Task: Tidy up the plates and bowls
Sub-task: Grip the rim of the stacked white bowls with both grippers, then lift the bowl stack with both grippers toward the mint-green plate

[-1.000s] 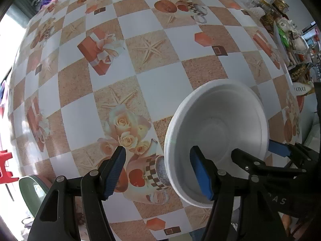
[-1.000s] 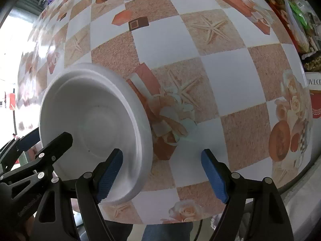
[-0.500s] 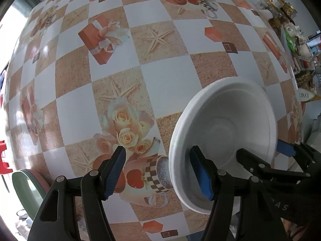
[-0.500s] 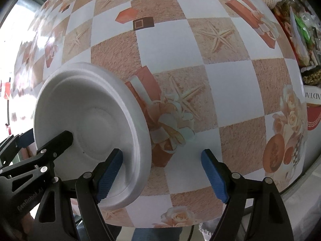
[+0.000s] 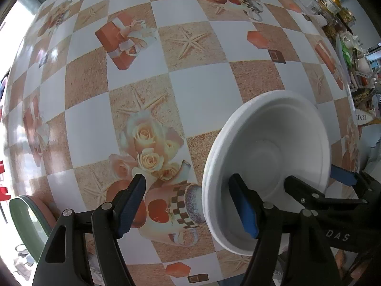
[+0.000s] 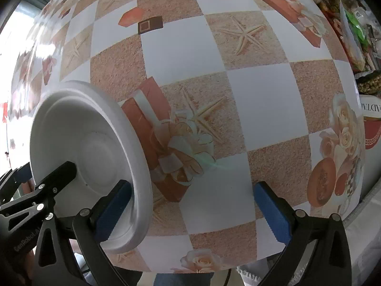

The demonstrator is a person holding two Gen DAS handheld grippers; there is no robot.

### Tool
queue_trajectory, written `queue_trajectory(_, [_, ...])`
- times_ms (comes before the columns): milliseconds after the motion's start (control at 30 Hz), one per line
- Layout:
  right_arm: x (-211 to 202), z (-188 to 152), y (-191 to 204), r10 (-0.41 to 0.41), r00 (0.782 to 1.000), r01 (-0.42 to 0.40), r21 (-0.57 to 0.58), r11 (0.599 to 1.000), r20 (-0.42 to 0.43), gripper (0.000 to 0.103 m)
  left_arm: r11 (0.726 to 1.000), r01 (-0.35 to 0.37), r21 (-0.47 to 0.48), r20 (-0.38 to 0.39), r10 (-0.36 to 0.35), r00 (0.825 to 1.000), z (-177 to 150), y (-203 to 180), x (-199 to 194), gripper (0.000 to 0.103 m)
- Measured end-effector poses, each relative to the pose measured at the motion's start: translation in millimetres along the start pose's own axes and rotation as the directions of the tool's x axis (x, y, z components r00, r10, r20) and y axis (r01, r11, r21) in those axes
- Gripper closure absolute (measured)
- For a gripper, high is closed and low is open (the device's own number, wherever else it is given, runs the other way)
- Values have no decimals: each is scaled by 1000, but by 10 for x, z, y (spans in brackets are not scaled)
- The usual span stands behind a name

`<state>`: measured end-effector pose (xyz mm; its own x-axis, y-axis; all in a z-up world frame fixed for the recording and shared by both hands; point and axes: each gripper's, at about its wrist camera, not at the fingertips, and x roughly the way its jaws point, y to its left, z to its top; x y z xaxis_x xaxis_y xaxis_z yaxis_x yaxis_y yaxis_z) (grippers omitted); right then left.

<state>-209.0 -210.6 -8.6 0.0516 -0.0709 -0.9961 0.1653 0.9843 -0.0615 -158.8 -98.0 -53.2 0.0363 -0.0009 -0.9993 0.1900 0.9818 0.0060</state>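
checkered tablecloth (image 5: 195, 90), cluttered shelf (image 5: 352, 54) beyond

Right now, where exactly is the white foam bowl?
The white foam bowl rests on the checkered tablecloth near its front edge: lower right in the left wrist view, lower left in the right wrist view, with one finger of each opening gripper over it.

Checkered printed tablecloth (image 5: 197, 90) covers table; white foam bowl (image 5: 273, 147) rests on it.
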Motion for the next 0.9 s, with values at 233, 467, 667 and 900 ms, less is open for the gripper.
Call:
queue_trajectory(233, [51, -57, -69, 2, 1000, -2, 2, 1000, -10, 0, 1000, 3, -18, -3, -3, 1000, -40, 59, 26, 27])
queue_trajectory(467, [34, 123, -131, 10, 1000, -10, -12, 1000, -1, 11, 1000, 0, -4, -18, 0, 1000, -53, 24, 30, 28])
queue_trajectory(667, [-65, 168, -34, 59, 998, -59, -66, 996, 7, 45, 998, 50, 24, -33, -50, 998, -92, -88, 42, 60])
queue_trajectory(900, [-65, 185, 79, 129, 991, -130, -91, 987, -22, 77, 995, 97, 26, -33, -96, 995, -146, -64, 34, 74])
